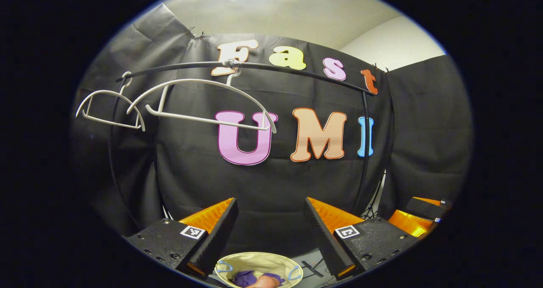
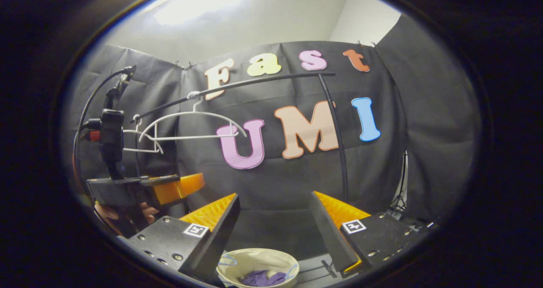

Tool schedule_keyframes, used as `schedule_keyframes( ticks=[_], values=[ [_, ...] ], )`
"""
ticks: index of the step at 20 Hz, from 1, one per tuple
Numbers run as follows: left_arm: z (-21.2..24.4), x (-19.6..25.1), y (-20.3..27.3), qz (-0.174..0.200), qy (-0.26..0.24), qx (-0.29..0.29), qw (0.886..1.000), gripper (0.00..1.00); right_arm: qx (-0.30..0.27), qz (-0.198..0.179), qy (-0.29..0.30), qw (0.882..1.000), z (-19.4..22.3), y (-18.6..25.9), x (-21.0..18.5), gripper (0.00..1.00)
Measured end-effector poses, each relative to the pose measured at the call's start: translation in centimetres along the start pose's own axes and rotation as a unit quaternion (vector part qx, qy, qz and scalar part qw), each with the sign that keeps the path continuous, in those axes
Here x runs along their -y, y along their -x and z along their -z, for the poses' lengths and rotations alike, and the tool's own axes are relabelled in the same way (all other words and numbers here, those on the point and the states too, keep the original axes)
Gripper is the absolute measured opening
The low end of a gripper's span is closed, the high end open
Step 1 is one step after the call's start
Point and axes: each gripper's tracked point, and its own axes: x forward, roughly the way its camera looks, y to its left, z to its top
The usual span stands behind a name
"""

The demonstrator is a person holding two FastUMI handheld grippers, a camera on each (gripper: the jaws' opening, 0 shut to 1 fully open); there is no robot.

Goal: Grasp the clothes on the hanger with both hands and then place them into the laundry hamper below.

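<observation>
Evidently I held both the left claw (image 1: 269, 233) and right claw (image 2: 273, 230) wide and empty while the soft purple garment (image 2: 261, 277), light, limp and best pinched by bunched folds, lay inside the round cream fabric hamper (image 2: 237, 260) beneath bare white plastic hangers (image 1: 203, 105).

Both views are taken from above the laundry hamper (image 1: 258, 270), facing the booth's back wall from well off. Shared are the black rail (image 1: 254, 67), the white hangers (image 1: 203, 105) and the hamper at the bottom. In the right gripper view, the left gripper (image 2: 178, 186) is caught at the left.
</observation>
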Motion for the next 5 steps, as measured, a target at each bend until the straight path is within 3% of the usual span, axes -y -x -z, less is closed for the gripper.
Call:
schedule_keyframes(
  ticks=[1, 5],
  values=[
    [0.18, 0.23, 0.10, 0.003, 0.000, -0.001, 1.000, 0.95, -0.006, -0.003, 0.003, 1.000, 0.26, 0.20, 0.10, 0.99],
    [0.26, 0.89, 0.59, 0.008, -0.019, 0.003, 1.000, 0.92, -0.015, -0.021, 0.016, 1.000, 0.91, 0.51, -0.70, 0.98]
  ],
)
